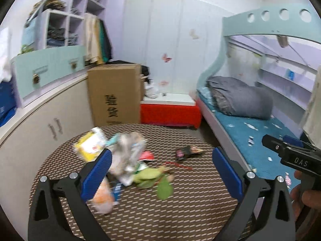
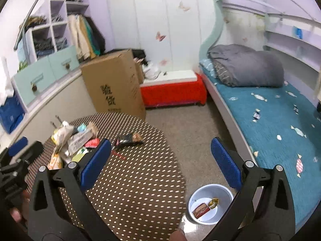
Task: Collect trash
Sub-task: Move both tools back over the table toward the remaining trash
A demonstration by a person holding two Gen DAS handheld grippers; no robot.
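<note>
A heap of trash lies on a round brown dotted table: a yellow-white carton, crumpled silver wrappers, green leaves, an orange packet and a dark wrapper. My left gripper is open, its left pad beside the heap and nothing held. The same heap and dark wrapper show in the right wrist view. My right gripper hangs open and empty over the table's right edge. A white bin on the floor holds two wrappers.
A tall cardboard box stands behind the table beside a beige cabinet. A red-skirted low platform sits at the back. A bunk bed with a blue sheet and grey duvet runs along the right. Grey carpet lies between.
</note>
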